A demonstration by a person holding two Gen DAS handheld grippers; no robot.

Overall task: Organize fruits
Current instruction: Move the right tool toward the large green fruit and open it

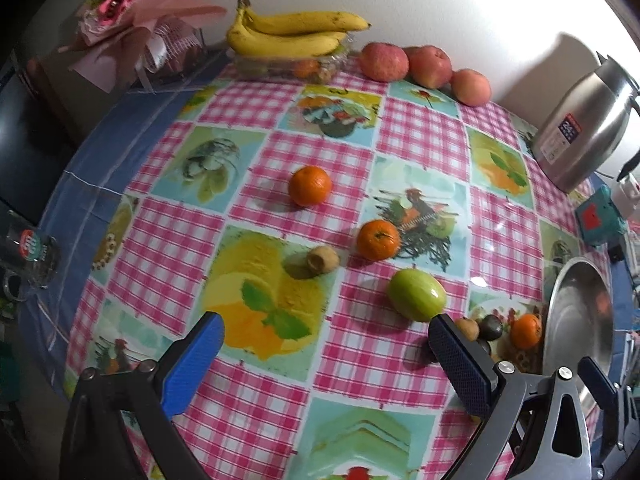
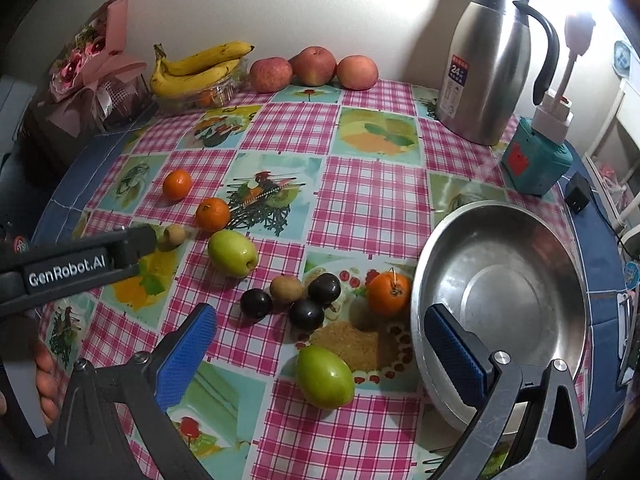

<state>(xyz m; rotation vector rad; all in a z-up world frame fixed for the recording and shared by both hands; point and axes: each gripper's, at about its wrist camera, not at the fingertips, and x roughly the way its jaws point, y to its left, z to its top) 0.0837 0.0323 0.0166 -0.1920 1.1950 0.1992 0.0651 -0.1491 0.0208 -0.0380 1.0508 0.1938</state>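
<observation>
Loose fruit lies on the checked tablecloth. Two oranges [image 1: 310, 185] [image 1: 378, 239], a small brown kiwi [image 1: 322, 259] and a green apple [image 1: 417, 294] sit ahead of my open left gripper [image 1: 326, 344]. My open right gripper [image 2: 320, 334] hovers above a second green apple [image 2: 325, 376], with nothing between its fingers. Beyond it lie three dark plums [image 2: 306, 314], another kiwi [image 2: 286, 289] and an orange [image 2: 389, 293]. An empty steel bowl [image 2: 500, 292] stands at the right. The left gripper's body [image 2: 80, 266] shows at the left of the right wrist view.
Bananas [image 2: 200, 66] on a clear fruit box and three red apples [image 2: 314, 66] line the back wall. A steel thermos jug [image 2: 492, 64], a teal box [image 2: 534, 160] and a black adapter [image 2: 578, 197] stand at the right. A pink bouquet [image 1: 132, 12] lies back left, a glass mug [image 1: 30, 256] at the left edge.
</observation>
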